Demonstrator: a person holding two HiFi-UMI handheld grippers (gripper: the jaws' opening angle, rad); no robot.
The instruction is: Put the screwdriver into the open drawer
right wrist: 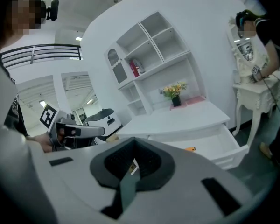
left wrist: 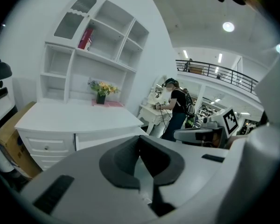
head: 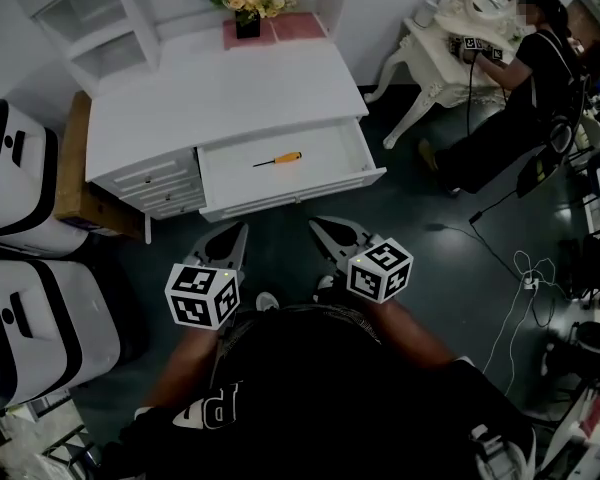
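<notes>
1. Left gripper (head: 227, 240) and right gripper (head: 332, 232), at lower centre of the head view, both had their jaws together and empty, apart from the drawer (head: 300, 194).
2. The screwdriver (head: 279, 158) lay on the open drawer's floor at mid-frame, so the task looked done.
3. The likely risk was that either gripper bumping the drawer front could set the tool rolling.
4. Its long axis ran left to right along the drawer's width, with the orange handle at right, slightly higher in frame, and the tip at left.
</notes>
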